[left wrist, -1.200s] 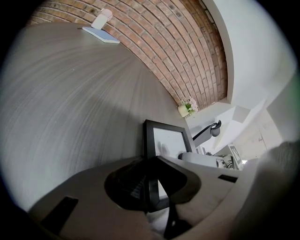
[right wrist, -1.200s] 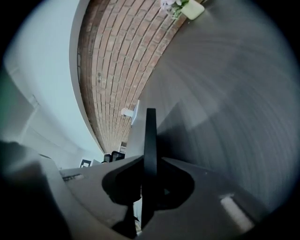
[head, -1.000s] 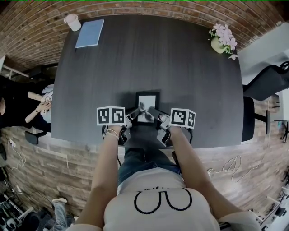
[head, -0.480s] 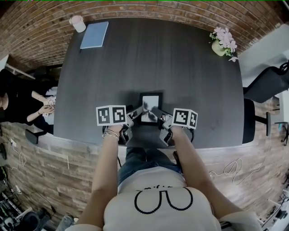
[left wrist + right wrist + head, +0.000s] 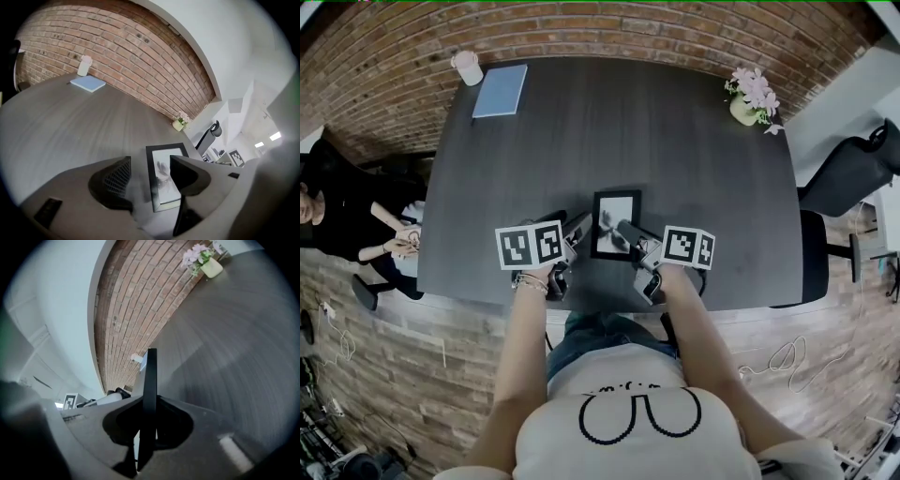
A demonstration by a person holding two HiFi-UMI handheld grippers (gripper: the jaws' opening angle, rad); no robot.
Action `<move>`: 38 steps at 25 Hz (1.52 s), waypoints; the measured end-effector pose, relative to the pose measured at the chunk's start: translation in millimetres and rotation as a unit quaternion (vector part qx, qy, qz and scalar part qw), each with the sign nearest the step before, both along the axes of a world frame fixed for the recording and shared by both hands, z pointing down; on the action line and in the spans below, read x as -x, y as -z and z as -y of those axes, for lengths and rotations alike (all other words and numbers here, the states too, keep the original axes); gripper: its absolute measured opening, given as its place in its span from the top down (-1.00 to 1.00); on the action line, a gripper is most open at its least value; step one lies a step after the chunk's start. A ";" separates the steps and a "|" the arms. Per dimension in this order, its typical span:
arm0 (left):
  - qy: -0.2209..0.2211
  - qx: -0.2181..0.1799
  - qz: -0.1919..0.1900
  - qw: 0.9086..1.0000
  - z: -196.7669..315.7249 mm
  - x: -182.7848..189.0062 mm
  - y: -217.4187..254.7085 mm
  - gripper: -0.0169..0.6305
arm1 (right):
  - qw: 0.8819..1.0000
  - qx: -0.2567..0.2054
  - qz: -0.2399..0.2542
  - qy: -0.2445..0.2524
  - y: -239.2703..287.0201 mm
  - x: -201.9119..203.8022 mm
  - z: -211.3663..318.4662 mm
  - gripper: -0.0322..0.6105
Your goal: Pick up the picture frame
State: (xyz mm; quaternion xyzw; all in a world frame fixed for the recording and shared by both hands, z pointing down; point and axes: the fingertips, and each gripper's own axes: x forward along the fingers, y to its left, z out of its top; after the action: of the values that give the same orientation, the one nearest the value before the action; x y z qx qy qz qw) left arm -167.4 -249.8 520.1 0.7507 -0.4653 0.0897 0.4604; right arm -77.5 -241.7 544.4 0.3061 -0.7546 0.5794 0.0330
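Pinching the picture frame [image 5: 151, 371] with the right hand-held gripper [image 5: 149, 408], jaws shut tight on its thin black edge. Holding that frame over the near side of the dark tabletop [image 5: 628, 122], right in front of the person, between the two marker cubes. Showing a black border and a pale picture inside, with the top end pointing away toward the far side. Holding the left hand-held gripper [image 5: 149, 159] wide open and close to the frame's left side. Showing that left side through the gap between the open jaws, pressed by neither of them. Cannot tell if the bottom of the frame touches the tabletop or hangs just above it.

Far off, near the back left corner: a blue notebook [image 5: 500, 90] lying flat, and a pale cup [image 5: 467, 67] just beside it, nearer the corner. Near the back right corner: a small pot of pink flowers [image 5: 750, 94]. Off to the right of the tabletop: a black office chair [image 5: 848, 173]. Off to the left: a person in dark clothes [image 5: 337, 211], sitting. Behind it all: a brick wall [image 5: 675, 23].
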 end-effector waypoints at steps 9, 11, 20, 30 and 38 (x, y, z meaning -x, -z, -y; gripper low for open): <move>0.011 -0.115 0.064 0.991 20.1 9.9 57.6 0.16 | 0.993 -0.121 -0.007 0.000 63.8 0.6 14.2 0.80; 0.011 -0.144 0.070 0.987 25.4 10.2 71.9 0.16 | 0.989 -0.146 -0.012 -0.004 78.4 -2.2 19.0 0.80; 0.012 -0.253 0.111 0.961 39.3 9.6 132.4 0.23 | 0.956 -0.289 -0.048 -0.026 165.4 -15.0 36.4 0.80; 0.041 -0.390 0.174 0.903 34.8 18.4 207.9 0.95 | 0.892 -0.433 -0.108 -0.068 252.9 -26.8 26.7 0.80; 0.052 -0.467 0.184 0.863 26.2 16.2 258.3 0.95 | 0.818 -0.539 -0.176 -0.094 304.5 -42.1 15.5 0.80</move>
State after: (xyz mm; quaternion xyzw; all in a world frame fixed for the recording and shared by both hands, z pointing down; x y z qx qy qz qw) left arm -183.6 -275.9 261.8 0.8227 -0.5669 -0.0259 -0.0342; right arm -35.4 -257.2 239.9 0.4415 -0.8951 0.0167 -0.0593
